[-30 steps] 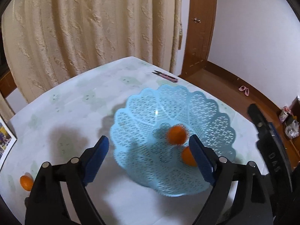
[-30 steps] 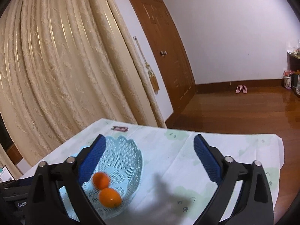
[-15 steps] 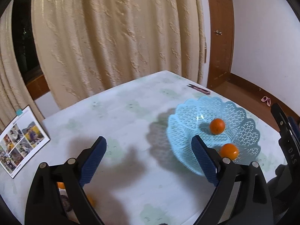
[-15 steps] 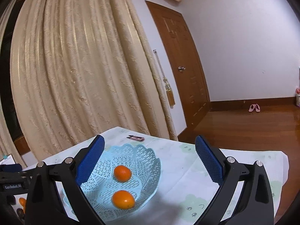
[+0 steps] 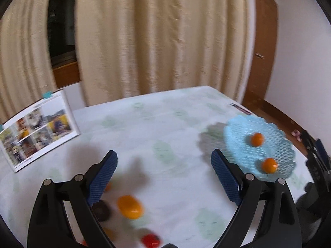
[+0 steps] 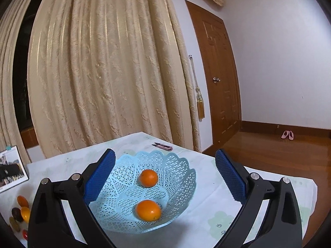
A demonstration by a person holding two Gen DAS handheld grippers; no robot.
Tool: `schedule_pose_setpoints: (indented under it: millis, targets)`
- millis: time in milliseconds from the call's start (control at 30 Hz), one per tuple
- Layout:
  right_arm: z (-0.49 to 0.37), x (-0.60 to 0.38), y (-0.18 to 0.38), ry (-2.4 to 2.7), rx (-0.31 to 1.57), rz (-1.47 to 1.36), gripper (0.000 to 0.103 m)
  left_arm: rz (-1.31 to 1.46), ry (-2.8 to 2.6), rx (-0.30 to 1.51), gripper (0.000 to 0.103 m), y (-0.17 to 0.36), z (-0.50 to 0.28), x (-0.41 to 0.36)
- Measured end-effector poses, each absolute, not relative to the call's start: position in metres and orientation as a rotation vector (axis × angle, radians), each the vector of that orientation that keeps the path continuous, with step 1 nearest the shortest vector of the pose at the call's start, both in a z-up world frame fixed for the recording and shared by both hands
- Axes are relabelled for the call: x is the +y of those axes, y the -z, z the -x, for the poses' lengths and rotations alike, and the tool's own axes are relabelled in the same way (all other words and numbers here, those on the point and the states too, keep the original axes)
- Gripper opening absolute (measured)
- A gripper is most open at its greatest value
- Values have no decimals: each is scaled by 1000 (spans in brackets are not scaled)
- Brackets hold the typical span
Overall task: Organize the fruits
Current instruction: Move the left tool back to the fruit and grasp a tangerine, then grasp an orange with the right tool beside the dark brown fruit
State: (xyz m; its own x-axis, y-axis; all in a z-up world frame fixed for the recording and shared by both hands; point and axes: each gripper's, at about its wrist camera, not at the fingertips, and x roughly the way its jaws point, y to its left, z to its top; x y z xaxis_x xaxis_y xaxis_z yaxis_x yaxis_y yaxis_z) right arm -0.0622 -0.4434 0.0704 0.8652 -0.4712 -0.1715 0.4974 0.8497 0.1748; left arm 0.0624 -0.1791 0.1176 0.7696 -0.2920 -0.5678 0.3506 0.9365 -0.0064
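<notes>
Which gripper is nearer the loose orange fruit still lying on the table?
Left. The left gripper hangs open just above the loose orange fruit; the right gripper is open over the blue basket, well away.

- The basket (image 6: 178, 171) is pale blue plastic with a lattice pattern and a scalloped rim.
- Two oranges, one far (image 6: 148, 177) and one near (image 6: 148, 210), are bright orange.
- The tablecloth (image 5: 165, 128) is white with faint green motifs.
- The curtain (image 6: 107, 72) is cream with a raised vertical texture.
- Both gripper pads (image 6: 231, 180) are dark blue with a fine dotted texture, on black frames.
- The door (image 6: 219, 76) is reddish-brown wood.
- At the left, the loose fruit (image 5: 130, 206) is yellow-orange, beside dark brown (image 5: 100, 210) and red (image 5: 150, 240) pieces.
</notes>
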Motion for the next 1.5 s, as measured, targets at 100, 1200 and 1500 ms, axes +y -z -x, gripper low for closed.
schedule_pose_setpoints:
  millis: [100,1200,1500]
  targets:
    - [60,-436,-71,507,127,-185,99,-76,294,600,91,-119,-66,-153]
    - [26,-310,-55,-13,466,-170,99,-26,263,975,59,-30,-158,-86]
    - [-2,-286,-53,-137,573,-192,99,-1,269,985,40,-29,-158,-80]
